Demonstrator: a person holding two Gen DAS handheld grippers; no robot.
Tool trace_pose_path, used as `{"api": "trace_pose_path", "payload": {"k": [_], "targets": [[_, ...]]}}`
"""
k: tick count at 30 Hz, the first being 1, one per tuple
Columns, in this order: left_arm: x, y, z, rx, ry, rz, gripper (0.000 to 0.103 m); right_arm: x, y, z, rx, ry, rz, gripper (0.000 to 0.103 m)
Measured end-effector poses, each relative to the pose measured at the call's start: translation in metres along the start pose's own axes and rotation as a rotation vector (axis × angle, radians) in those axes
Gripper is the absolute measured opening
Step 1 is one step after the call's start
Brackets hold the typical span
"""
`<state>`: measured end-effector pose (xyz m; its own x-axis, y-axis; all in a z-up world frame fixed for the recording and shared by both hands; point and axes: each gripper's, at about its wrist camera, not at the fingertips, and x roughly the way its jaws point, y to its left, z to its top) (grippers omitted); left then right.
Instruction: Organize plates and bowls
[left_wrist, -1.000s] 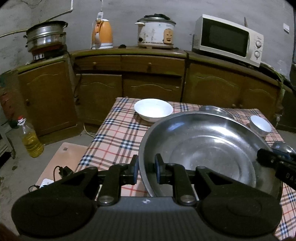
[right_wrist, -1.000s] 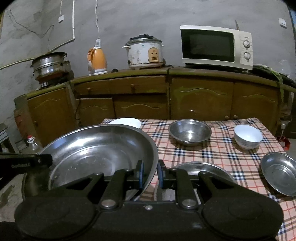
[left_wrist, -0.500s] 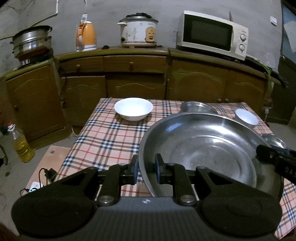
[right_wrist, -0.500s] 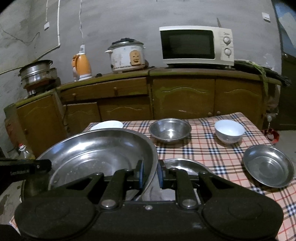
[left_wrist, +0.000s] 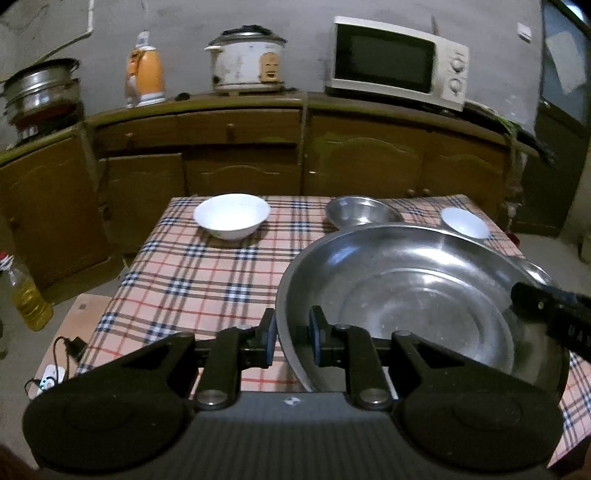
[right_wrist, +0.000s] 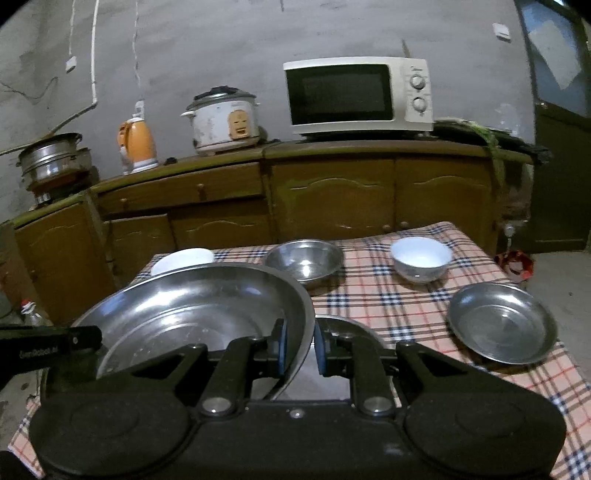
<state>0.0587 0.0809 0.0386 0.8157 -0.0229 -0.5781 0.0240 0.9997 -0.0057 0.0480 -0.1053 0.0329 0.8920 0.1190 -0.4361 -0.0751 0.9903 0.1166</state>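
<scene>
A large steel basin (left_wrist: 417, 295) is held above the checked table by both grippers. My left gripper (left_wrist: 291, 341) is shut on its left rim. My right gripper (right_wrist: 300, 345) is shut on its right rim; the basin also shows in the right wrist view (right_wrist: 192, 310). A wide white bowl (left_wrist: 232, 216) sits at the table's far left. A steel bowl (right_wrist: 303, 260) stands at the far middle, a small white bowl (right_wrist: 421, 258) at the far right, a steel plate (right_wrist: 502, 323) at the right. Another steel plate (right_wrist: 343, 328) lies partly hidden under the basin.
The checked tablecloth (left_wrist: 192, 280) covers the table. Wooden cabinets (right_wrist: 332, 199) behind carry a microwave (right_wrist: 358, 96), a rice cooker (right_wrist: 221, 120), an orange kettle (right_wrist: 135, 146) and steel pots (right_wrist: 50, 158). An oil bottle (left_wrist: 26, 291) and a power strip (left_wrist: 48, 374) are on the floor at left.
Both views have swung to the right with the basin held between the grippers. The table's dishes have shifted leftward in view. Both grips are unchanged.
</scene>
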Motion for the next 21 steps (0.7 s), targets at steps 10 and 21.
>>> {"api": "trace_pose_path", "payload": {"k": [10, 21], "targets": [[0.004, -0.028, 0.000, 0.047, 0.007, -0.066, 0.020, -0.017, -0.034, -0.002, 0.058, -0.009, -0.057, 0.021], [0.008, -0.052, -0.002, 0.095, 0.007, -0.121, 0.020, -0.028, -0.061, -0.009, 0.097, -0.003, -0.123, 0.021]]}}
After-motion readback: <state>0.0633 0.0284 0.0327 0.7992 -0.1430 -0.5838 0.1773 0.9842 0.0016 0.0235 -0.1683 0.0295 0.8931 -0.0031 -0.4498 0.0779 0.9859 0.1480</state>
